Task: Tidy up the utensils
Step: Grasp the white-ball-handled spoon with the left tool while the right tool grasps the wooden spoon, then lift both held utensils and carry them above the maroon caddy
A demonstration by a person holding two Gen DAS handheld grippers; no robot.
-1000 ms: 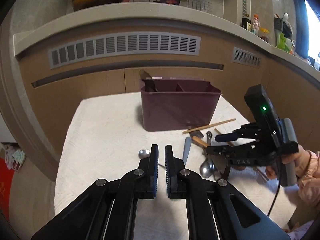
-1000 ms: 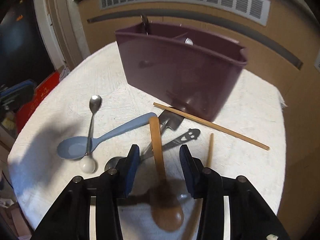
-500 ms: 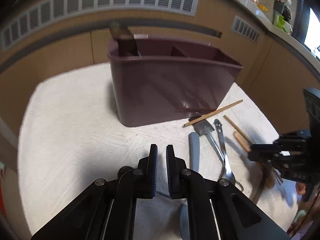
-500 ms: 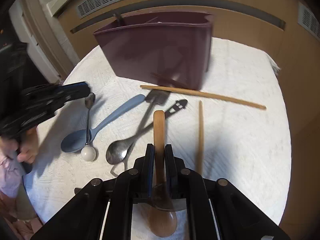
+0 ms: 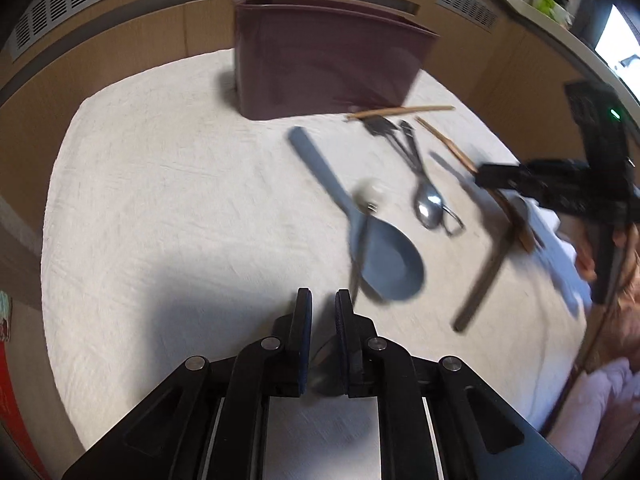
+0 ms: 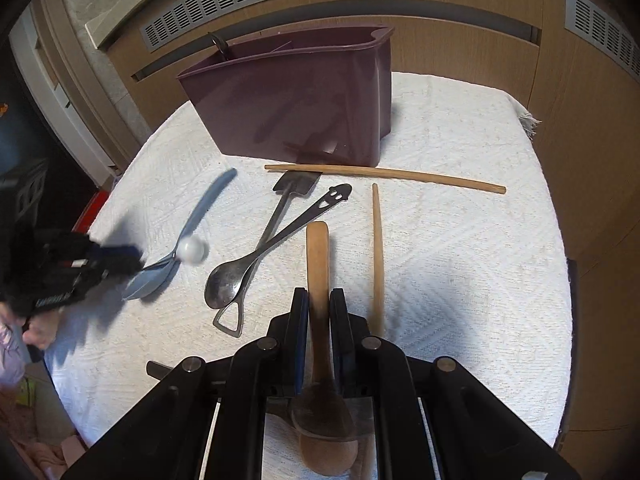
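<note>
The right hand-held gripper [image 6: 319, 308] was closed on the neck of a wooden spoon [image 6: 318, 264]. The spoon was plain light wood; its handle projected forward past the fingertips toward the caddy, and its darker oval bowl lay back between the gripper arms.

The left hand-held gripper [image 5: 323, 312] had its jaws opening, with a narrow gap. Nothing was gripped. A blurred dark rounded shape lay below the gap; it could not be identified. This gripper pointed down at the near part of the surface [image 5: 168, 208], which carried a white textured cloth.

One maroon plastic caddy [image 6: 296, 100] stood upright at the far edge of the surface. It had inner dividers, and one dark utensil handle stuck out of its left end.

Loose items on the cloth, counted in the right wrist view:
- Two wooden chopsticks: one [image 6: 384, 174] lay crosswise, touching the caddy's base; the other [image 6: 376, 240] ran toward the near edge, just beside the wooden spoon.
- One steel spoon [image 6: 256, 260] with a smiling-face cutout in its handle.
- One shovel-shaped metal utensil [image 6: 276, 216] crossing that spoon.
- One blue plastic spoon [image 6: 200, 220] toward the left edge.
- One small metal spoon with a white ball end [image 6: 192, 249], lying across the blue spoon.
</note>
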